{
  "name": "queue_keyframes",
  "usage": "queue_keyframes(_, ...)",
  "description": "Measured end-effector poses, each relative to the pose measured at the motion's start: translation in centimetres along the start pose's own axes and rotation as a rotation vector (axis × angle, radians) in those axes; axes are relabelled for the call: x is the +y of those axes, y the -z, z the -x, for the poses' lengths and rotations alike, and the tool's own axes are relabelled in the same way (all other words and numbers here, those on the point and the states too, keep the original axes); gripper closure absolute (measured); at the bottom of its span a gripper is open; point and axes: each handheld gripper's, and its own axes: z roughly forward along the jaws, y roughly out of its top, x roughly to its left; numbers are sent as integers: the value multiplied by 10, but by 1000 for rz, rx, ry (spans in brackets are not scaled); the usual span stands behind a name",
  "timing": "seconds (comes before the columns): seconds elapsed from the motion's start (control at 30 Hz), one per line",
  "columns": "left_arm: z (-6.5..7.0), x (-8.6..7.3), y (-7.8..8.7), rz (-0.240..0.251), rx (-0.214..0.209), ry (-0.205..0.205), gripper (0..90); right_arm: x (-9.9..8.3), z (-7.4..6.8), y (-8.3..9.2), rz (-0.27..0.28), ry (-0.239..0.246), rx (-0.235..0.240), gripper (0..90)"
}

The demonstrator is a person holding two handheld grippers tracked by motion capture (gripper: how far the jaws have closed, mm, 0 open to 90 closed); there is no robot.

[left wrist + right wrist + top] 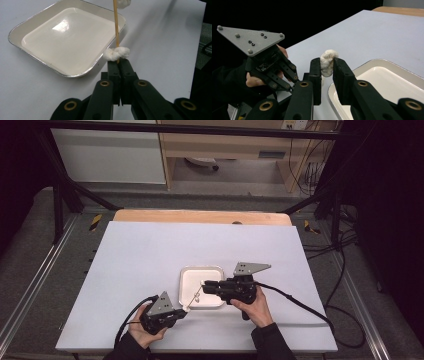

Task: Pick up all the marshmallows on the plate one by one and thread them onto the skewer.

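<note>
1. Black jaws of the left gripper (119, 65) are pressed together on the near end of a thin wooden skewer (115, 30); a white marshmallow-like lump (116, 53) sits on the stick just above the jaw tips.
2. Beyond it, the skewer slants up over the near right corner of the tray (186, 275), a white, silver-rimmed dish on the pale table (150, 255).
3. At the skewer's far end, the right gripper (327, 65) holds a second white lump (327, 62) between its pads, which press on it from both sides.
4. Farther off, a wooden strip (200, 216) borders the table's far edge.
</note>
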Motion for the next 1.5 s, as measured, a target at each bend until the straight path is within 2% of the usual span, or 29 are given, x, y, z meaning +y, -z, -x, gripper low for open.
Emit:
queue_keyframes(0.13,-1,-1,0,1,-2,7,887,3,-2,6,14,8,-19,693)
queue_keyframes(0.2,0,0,-1,0,-11,0,888,5,-2,8,34,-4,-12,684)
queue_keyframes(0.33,4,0,-2,0,-15,-28,888,4,0,6,19,-16,2,727)
queue_keyframes(0.6,4,-1,-2,15,-19,3,888,-1,-2,-1,50,-45,36,770)
queue_keyframes(0.9,5,0,-1,38,-37,24,888,-6,-2,-4,72,-70,42,783)
queue_keyframes(1.5,6,-1,-6,37,-47,40,888,-16,-1,-12,58,-103,54,792)
